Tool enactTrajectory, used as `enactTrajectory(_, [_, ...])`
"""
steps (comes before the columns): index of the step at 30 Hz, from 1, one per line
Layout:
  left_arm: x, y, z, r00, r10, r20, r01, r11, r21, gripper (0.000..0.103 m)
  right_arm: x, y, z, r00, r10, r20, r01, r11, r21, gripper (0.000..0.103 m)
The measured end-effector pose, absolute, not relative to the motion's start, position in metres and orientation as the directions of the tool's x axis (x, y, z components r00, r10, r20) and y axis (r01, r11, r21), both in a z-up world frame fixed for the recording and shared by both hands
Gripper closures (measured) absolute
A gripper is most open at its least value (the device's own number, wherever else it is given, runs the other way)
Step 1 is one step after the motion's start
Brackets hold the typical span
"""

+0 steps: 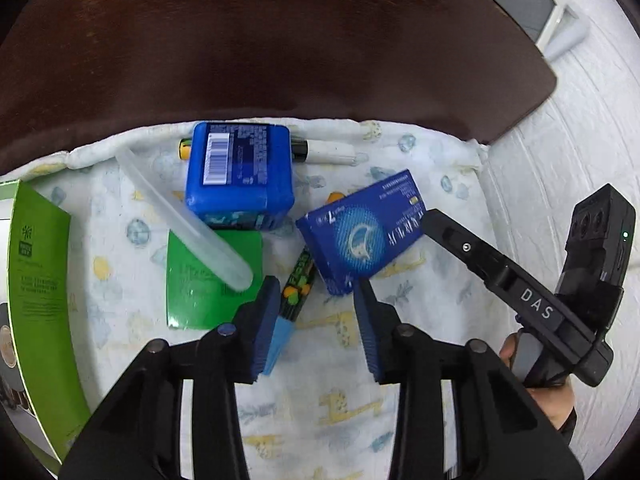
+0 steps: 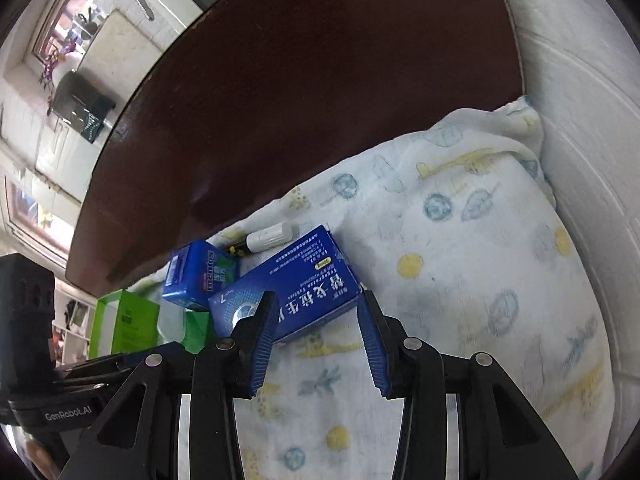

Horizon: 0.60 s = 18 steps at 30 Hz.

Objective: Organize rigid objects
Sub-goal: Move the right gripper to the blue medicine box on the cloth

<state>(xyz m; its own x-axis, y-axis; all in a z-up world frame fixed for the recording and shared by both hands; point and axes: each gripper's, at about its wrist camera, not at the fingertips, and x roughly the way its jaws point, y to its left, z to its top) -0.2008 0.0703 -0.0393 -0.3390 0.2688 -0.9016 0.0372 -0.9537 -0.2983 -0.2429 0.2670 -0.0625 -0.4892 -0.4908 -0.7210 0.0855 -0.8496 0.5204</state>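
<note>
Sorting barely begun — boxes and pens lie scattered on the patterned cloth (image 1: 360, 412). Left gripper (image 1: 316, 292) jaws spread around a marker (image 1: 298, 284); right gripper (image 2: 318, 308) jaws spread at the blue medicine box (image 2: 288, 292) — nothing gripped.

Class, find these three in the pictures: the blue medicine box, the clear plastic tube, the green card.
blue medicine box (image 2: 296, 280), right wrist view, printed top face
clear plastic tube (image 1: 188, 220), left wrist view, mid-length
green card (image 1: 200, 300), left wrist view, lower face
</note>
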Motion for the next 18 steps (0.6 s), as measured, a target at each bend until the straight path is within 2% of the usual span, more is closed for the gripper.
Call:
enactTrajectory(7, [-0.215, 0.078, -0.050, -0.318, 0.244, -0.916, 0.077, -0.956, -0.282, 0.071, -0.264, 0.271, -0.072, -0.487, -0.505, -0.713, 0.099, -0.843, 0.529, 0.060])
enactTrajectory(11, [-0.219, 0.081, -0.049, -0.332, 0.258, -0.907, 0.073, -0.952, -0.297, 0.083, -0.271, 0.269, -0.080, -0.447, -0.557, -0.700, 0.116, -0.812, 0.573, 0.060])
enactTrajectory(13, [-0.219, 0.083, -0.046, -0.345, 0.231, -0.910, 0.060, -0.962, -0.267, 0.084, -0.271, 0.266, -0.081, -0.438, -0.549, -0.712, 0.108, -0.818, 0.564, 0.060])
enactTrajectory(18, [-0.208, 0.080, -0.043, -0.339, 0.250, -0.907, 0.008, -0.963, -0.269, 0.084, -0.245, 0.261, -0.079, -0.435, -0.518, -0.737, 0.067, -0.834, 0.547, 0.060])
